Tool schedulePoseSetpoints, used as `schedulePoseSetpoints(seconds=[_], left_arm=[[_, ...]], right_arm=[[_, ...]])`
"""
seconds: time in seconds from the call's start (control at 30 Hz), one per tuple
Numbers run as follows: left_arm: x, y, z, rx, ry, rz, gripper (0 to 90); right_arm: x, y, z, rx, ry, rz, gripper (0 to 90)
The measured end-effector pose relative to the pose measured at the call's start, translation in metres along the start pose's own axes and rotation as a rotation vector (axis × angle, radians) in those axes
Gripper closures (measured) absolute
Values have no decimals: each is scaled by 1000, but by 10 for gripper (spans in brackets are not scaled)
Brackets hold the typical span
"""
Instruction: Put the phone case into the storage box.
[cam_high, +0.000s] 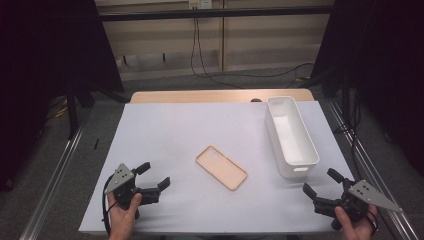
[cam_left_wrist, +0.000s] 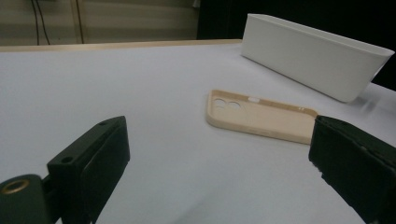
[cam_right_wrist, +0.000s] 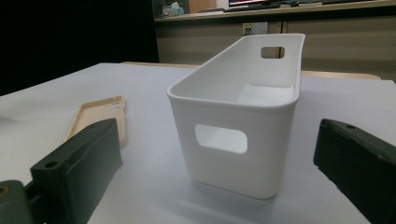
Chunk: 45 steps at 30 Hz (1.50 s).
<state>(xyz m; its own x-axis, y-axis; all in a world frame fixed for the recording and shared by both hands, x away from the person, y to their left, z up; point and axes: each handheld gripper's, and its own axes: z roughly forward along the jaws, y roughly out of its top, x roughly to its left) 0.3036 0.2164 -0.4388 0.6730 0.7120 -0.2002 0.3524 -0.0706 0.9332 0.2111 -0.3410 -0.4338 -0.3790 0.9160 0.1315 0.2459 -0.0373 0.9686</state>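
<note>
Left tongs (cam_high: 156, 175): jaws spread wide, nothing between them, touching nothing; they sit near the phone case's near-left side, pointed toward it, a hand (cam_high: 123, 216) gripping the body.
Right tongs (cam_high: 322, 182): jaws also wide apart and empty, held just near of the white bin, pointed at its near end; the other hand (cam_high: 356, 226) holds them.
Phone case (cam_high: 221, 167): peach-coloured, lying flat and open side up on the white surface (cam_high: 165, 130), angled, well apart from both tongs.
White bin (cam_high: 291, 136): oblong, upright, right of the phone case, apparently empty; a handle slot at each short end.
Cut off: in the left gripper view the phone case's (cam_left_wrist: 259, 115) far end runs behind the right-hand jaw; in the right gripper view the case's (cam_right_wrist: 100, 116) near end is covered by the left-hand jaw.
Hard to make out: the bin's (cam_right_wrist: 238, 112) floor is seen only in part.
Writing: no readable marks on case or bin.
</note>
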Motion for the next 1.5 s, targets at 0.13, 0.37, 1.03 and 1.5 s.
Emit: schedulePoseSetpoints(seconds=[0.13, 0.37, 1.03, 1.5], left_arm=[[-2, 0, 5, 24, -41, 1, 55], [-6, 2, 12, 49, -88, 5, 52], [-23, 12, 35, 89, -153, 55, 30], [-34, 24, 70, 123, -195, 63, 110]], right_arm=[[-1, 0, -1, 1, -2, 3, 6], [0, 0, 0, 3, 1, -5, 6], [-1, -1, 0, 6, 1, -3, 6], [-1, -1, 0, 7, 0, -4, 6]])
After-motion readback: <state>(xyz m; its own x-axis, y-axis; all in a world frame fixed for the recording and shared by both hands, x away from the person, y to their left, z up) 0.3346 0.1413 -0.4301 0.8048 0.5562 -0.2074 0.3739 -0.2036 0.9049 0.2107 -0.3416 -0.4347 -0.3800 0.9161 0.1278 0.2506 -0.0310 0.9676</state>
